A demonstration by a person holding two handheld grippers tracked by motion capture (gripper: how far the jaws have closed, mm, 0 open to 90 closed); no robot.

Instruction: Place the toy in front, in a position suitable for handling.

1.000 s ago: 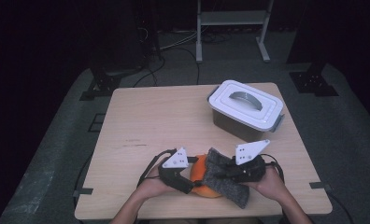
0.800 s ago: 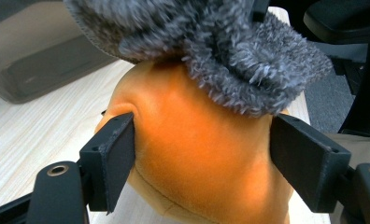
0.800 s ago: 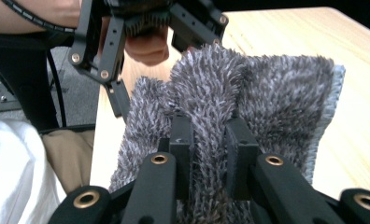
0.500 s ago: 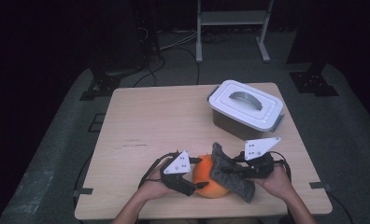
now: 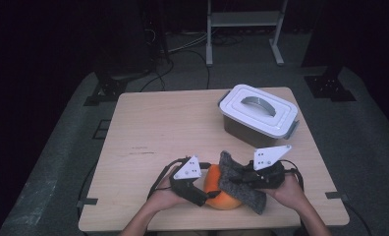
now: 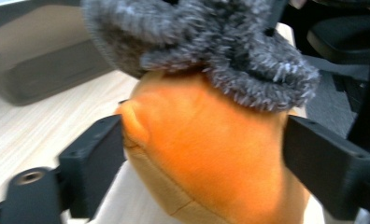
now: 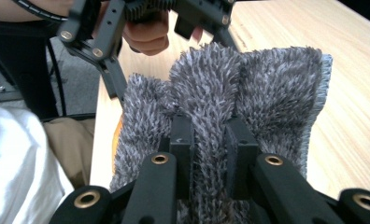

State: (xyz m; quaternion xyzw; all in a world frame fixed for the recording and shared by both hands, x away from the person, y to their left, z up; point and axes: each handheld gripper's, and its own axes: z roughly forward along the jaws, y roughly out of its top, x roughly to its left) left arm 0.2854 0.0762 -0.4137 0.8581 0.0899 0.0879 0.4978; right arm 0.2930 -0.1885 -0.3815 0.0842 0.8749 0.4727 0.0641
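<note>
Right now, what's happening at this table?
A person at the near edge of the table holds a gripper in each hand. The left gripper has its jaws on either side of an orange soft item, squeezing it. The right gripper is pinched shut on a fold of grey fuzzy cloth, which drapes over the orange item's top. A lidded grey container sits untouched at the far right of the table.
</note>
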